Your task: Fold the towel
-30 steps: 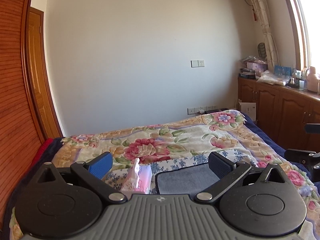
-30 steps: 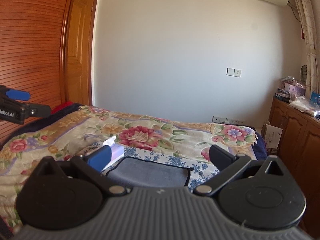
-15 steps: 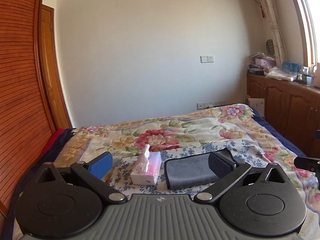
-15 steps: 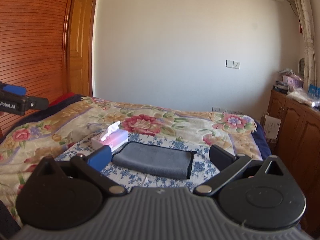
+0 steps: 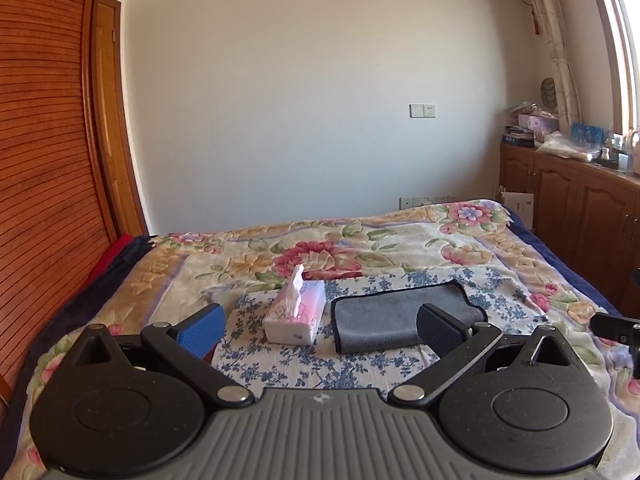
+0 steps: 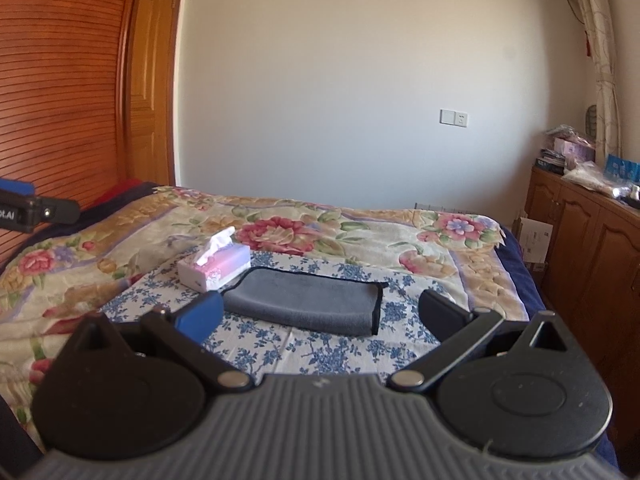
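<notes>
From the left wrist, the left tool [image 5: 320, 326] stands with its fingers wide apart, holding nothing; beyond it the grey towel [image 5: 400, 314] lies folded on a blue-flowered cloth [image 5: 360, 364] on the bed [image 5: 400, 240], just beside a pink tissue box [image 5: 296, 314]; the right tool's tip [image 5: 616, 328] shows at the right edge.

From the right wrist, the right tool [image 6: 320, 316] is likewise spread and empty; the towel [image 6: 304, 300] lies between its fingers' lines, the tissue box [image 6: 216, 266] touching its far left corner; the left tool [image 6: 36, 210] juts in at the left edge.
</notes>
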`<control>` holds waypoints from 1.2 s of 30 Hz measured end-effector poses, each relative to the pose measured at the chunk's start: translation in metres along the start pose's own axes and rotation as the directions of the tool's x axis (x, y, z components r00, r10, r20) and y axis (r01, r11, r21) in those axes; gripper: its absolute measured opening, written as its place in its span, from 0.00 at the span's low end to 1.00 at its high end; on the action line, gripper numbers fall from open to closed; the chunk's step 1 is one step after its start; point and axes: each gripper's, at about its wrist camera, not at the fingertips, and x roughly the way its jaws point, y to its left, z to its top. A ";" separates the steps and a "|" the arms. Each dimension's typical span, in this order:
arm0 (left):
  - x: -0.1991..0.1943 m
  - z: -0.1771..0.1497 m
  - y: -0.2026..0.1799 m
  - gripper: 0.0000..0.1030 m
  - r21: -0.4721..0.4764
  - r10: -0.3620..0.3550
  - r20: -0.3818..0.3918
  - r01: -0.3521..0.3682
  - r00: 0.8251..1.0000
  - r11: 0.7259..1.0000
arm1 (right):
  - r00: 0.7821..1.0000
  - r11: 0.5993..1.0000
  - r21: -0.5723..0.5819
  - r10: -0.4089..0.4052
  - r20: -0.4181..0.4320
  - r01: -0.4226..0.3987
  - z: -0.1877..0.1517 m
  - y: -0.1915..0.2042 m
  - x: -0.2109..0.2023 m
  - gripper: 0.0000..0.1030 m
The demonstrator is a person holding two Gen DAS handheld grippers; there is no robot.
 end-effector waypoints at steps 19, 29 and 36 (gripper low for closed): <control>0.011 -0.078 0.007 1.00 -0.024 0.043 -0.031 -0.043 0.999 0.999 | 0.996 0.993 0.085 -0.084 0.011 0.083 -0.043 -0.005 -0.006 1.00; 0.014 -0.096 0.015 1.00 -0.050 0.083 -0.027 -0.084 0.996 0.995 | 0.994 0.991 0.085 -0.108 0.017 0.107 -0.060 -0.010 -0.007 1.00; 0.018 -0.106 0.015 1.00 -0.033 0.097 -0.033 -0.098 0.995 0.995 | 0.994 0.989 0.097 -0.110 0.009 0.109 -0.067 -0.013 -0.007 1.00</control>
